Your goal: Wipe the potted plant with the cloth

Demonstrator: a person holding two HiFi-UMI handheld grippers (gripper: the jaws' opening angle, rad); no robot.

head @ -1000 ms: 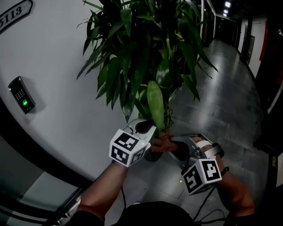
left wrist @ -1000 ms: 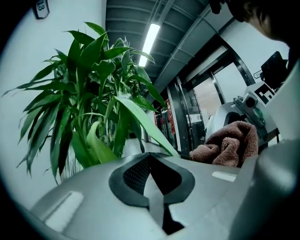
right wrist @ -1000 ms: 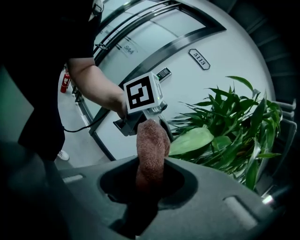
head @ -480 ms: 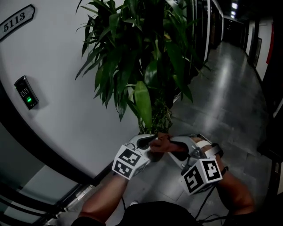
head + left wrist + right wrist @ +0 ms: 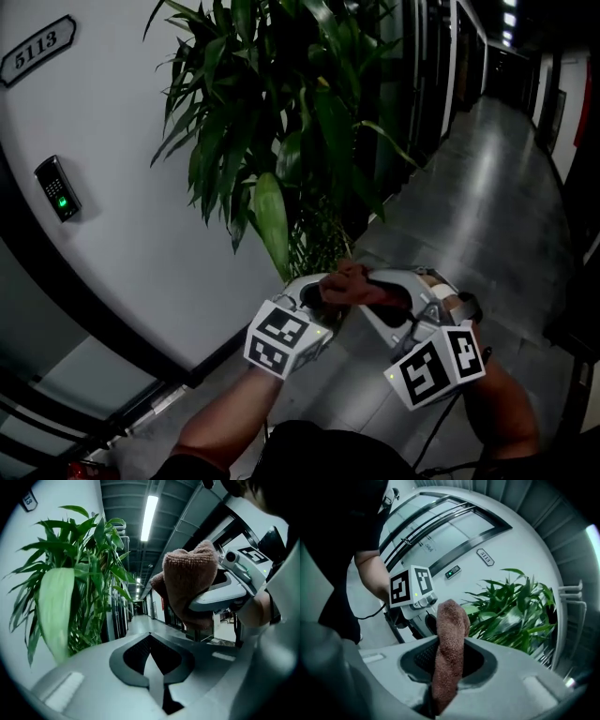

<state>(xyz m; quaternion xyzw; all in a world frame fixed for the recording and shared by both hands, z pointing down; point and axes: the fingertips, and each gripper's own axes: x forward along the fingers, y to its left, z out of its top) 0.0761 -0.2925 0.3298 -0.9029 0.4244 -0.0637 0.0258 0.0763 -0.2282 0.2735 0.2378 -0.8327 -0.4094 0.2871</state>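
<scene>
Beside a white corridor wall stands the potted plant [image 5: 281, 141]. Its broad drooping leaf [image 5: 270, 220] hangs lengthwise just above the left gripper [image 5: 314, 298], whose jaws are clenched on nothing. The right gripper [image 5: 373, 289], slightly farther right, grasps the cloth [image 5: 345, 283].
</scene>
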